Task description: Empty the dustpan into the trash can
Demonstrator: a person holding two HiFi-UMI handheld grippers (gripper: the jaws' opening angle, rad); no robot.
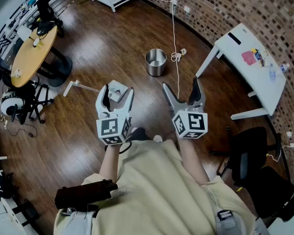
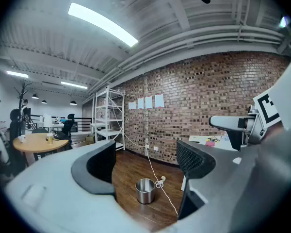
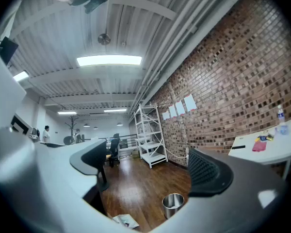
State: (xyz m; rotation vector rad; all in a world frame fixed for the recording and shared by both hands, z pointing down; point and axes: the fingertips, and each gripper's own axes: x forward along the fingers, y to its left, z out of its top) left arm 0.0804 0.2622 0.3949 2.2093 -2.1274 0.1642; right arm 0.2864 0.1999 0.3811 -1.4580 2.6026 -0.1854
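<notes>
The left gripper [image 1: 118,90] and right gripper [image 1: 180,83] both have jaws wide apart, holding nothing — the trash can [image 1: 156,62] stands farther off.

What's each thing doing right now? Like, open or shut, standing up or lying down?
Left gripper: open, empty.
Right gripper: open, empty.
Dustpan: lying on the floor, not picked up.
Trash can: upright, no lid.
Cord: hanging down the wall, bundled in a loop near the floor.
</notes>
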